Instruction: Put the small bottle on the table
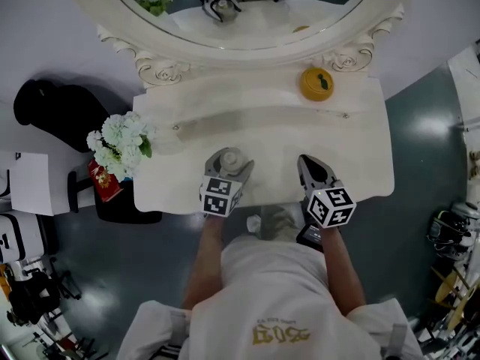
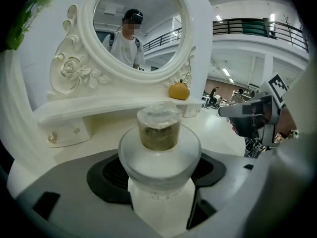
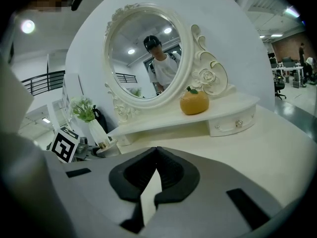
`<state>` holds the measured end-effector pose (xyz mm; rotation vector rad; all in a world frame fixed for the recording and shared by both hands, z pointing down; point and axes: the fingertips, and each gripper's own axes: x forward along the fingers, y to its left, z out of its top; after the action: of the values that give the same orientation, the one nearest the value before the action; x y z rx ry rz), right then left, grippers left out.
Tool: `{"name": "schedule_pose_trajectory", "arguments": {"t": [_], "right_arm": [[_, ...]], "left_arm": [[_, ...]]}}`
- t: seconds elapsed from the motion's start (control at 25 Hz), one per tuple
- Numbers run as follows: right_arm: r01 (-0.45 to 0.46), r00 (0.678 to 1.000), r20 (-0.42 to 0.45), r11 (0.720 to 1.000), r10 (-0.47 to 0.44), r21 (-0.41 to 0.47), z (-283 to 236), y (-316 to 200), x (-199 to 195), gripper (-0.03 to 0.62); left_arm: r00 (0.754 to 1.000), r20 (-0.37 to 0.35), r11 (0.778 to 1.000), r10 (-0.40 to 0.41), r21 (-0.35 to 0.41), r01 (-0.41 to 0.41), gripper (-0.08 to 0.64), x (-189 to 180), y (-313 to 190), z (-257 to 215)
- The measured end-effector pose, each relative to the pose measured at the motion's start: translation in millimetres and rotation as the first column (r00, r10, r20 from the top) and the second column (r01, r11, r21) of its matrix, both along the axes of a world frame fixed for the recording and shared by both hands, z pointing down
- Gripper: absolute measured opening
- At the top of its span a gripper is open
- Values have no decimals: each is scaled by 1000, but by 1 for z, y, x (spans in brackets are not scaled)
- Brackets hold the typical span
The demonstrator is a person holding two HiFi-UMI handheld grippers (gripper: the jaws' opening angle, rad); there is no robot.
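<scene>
The small bottle (image 1: 229,158) is frosted white with a clear cap over olive contents (image 2: 159,133). It stands upright between the jaws of my left gripper (image 1: 227,166), whose black pads press its round body on both sides. It is over the front middle of the white dressing table (image 1: 360,148); I cannot tell whether its base touches the top. My right gripper (image 1: 313,172) is a little to the right, over the table's front edge. Its jaws meet at the tips with nothing between them (image 3: 157,153).
A yellow fruit-shaped jar (image 1: 316,83) sits on the raised shelf under the oval mirror (image 1: 247,21). A vase of white flowers (image 1: 120,145) stands at the table's left end. Small drawers with knobs (image 3: 233,124) run under the shelf. A black bag (image 1: 56,111) lies on the floor at left.
</scene>
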<state>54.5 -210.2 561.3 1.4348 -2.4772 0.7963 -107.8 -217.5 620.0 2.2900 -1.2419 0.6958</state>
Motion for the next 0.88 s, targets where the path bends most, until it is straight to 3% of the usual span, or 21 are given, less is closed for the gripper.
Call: {"name": "schedule_pose_trajectory", "arguments": {"t": [0.56,0.88], "right_arm": [[0,1000,-19,997,-2,-71,24,-21,14,12],[11,1000,-25,996,-13,-88,31,-30,17,12]], "left_arm": [[999,12,998,39,-42,-39,345,22,-30,29],[999,15,998,51,-25,-50,345,30,-39,35]]}}
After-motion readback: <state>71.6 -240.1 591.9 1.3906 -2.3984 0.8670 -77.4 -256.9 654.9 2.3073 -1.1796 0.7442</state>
